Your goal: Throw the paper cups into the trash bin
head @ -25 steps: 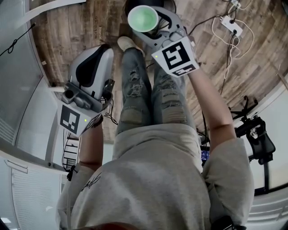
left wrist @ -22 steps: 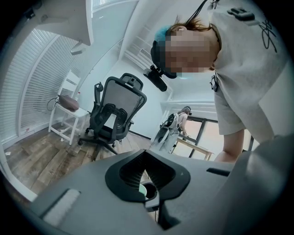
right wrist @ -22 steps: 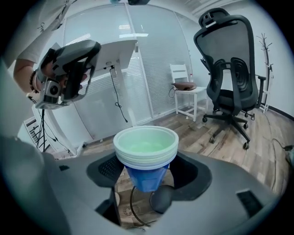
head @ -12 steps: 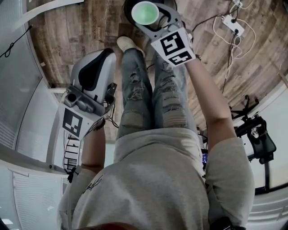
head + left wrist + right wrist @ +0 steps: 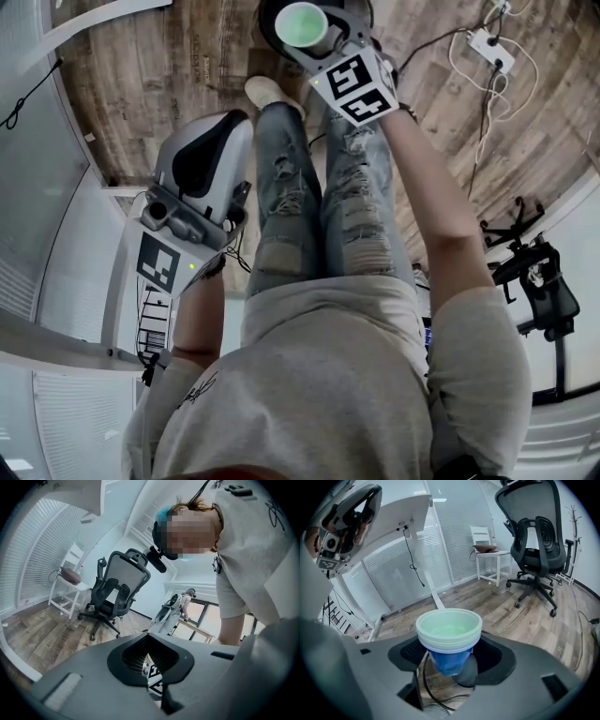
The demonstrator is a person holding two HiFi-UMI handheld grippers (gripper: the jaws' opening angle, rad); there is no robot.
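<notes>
Right gripper (image 5: 324,39) is stretched out to the top centre of the head view, arm near full reach past the person's knees. Its claw is closed round a nested stack of paper cups, pale green inside and blue outside (image 5: 301,24). The right gripper view shows the grip low on the blue wall, both jaws pressing it, rims upright and clear above the jaws. The stack sits directly over a dark round trash bin (image 5: 265,17), whose rim shows as a dark ring around and behind the cups; the same ring appears below the cup base in the right gripper view. Judgement: the low hold with mouths up should let the stack fall straight once the claw opens, and the reach puts the drop inside the rim rather than at its edge. The cups are not yet released. Left gripper (image 5: 216,139) hangs at centre left beside the left thigh, well apart from the bin, likely parked clear. In its own view the claw is closed with nothing in it, only a small opening between the pads.
</notes>
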